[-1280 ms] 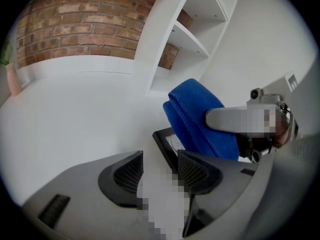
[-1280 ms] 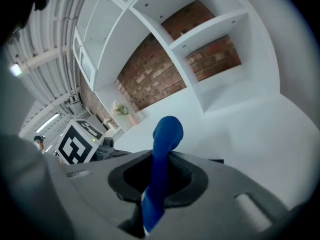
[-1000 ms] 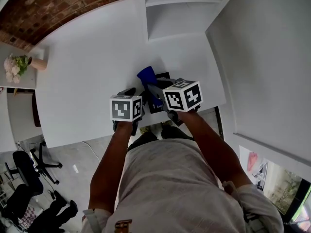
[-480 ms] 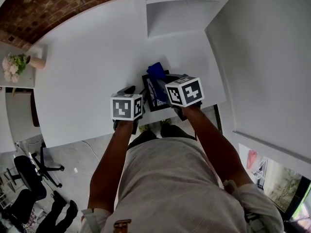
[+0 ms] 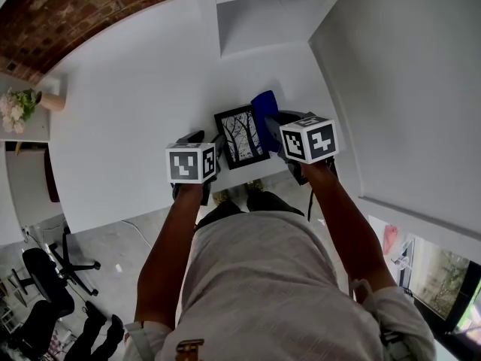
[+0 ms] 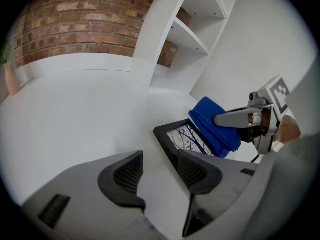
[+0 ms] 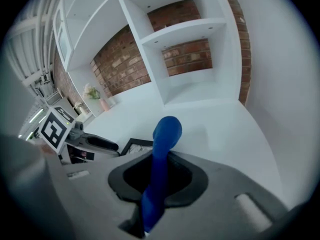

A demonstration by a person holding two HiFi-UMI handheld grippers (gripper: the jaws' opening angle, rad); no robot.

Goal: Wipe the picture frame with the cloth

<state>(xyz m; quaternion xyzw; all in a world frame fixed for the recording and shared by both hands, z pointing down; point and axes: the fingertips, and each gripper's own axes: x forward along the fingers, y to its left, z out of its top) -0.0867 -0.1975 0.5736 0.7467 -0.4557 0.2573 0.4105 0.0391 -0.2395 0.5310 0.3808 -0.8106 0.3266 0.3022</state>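
Note:
A black picture frame [image 5: 241, 136] with a tree print lies flat on the white table [image 5: 135, 111], close to its near edge. My right gripper [image 5: 273, 125] is shut on a blue cloth [image 5: 264, 109], which stands up over the frame's right edge. In the right gripper view the cloth [image 7: 163, 154] runs up between the jaws, with the frame's corner [image 7: 134, 145] to the left. My left gripper [image 5: 206, 143] is open just left of the frame. In the left gripper view the frame [image 6: 186, 136] lies beside the right finger [image 6: 199, 170], the cloth [image 6: 214, 125] behind it.
A white shelf unit [image 5: 263, 13] stands at the table's far side against a brick wall [image 5: 83, 6]. A vase of flowers [image 5: 21, 102] sits on a side surface at the far left. Office chairs [image 5: 45, 277] stand on the floor by the table's near edge.
My right gripper has carried the cloth rightward, from over the frame's middle to its right edge, so the tree print now shows. The left gripper has stayed in place, open.

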